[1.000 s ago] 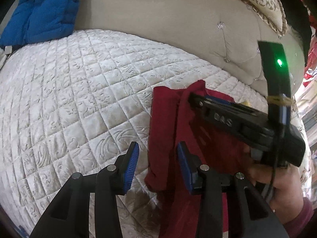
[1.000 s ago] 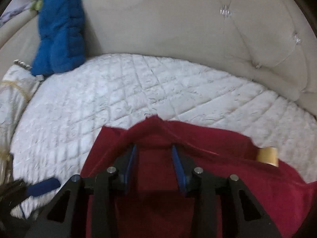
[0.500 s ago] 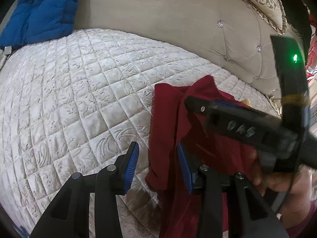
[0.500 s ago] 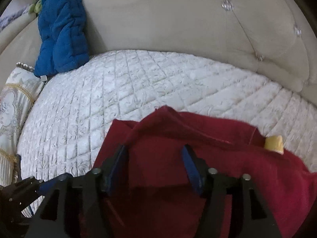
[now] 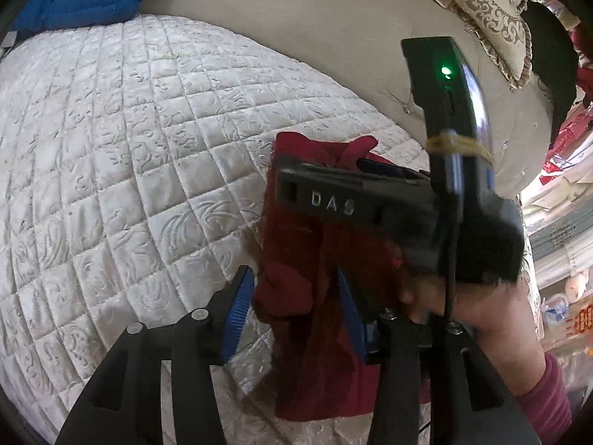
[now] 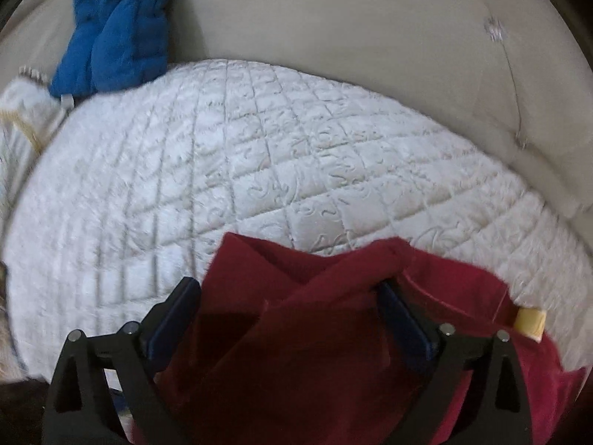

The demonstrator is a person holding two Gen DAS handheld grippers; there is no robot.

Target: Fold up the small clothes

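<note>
A blue quilted item (image 6: pixel 115 29) is lying at the far edge of the white quilted mattress (image 5: pixel 122 170), against the beige tufted headboard (image 6: pixel 352 26). A patterned pillow (image 5: pixel 478 3) is sitting on top of the headboard. The red garment (image 6: pixel 304 352) is lying bunched on the mattress. The right gripper (image 6: pixel 289 315) is blocking the left camera's view of it; its jaws have just been opening and are standing wide over a raised fold. The left gripper (image 5: pixel 292 307) is opening too, its pads straddling the garment's edge without pressing it.

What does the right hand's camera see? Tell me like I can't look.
A red cloth lies rumpled on a white quilted bed, between the right gripper's wide-open jaws, which have just been opening. A blue blanket sits far back.
</note>
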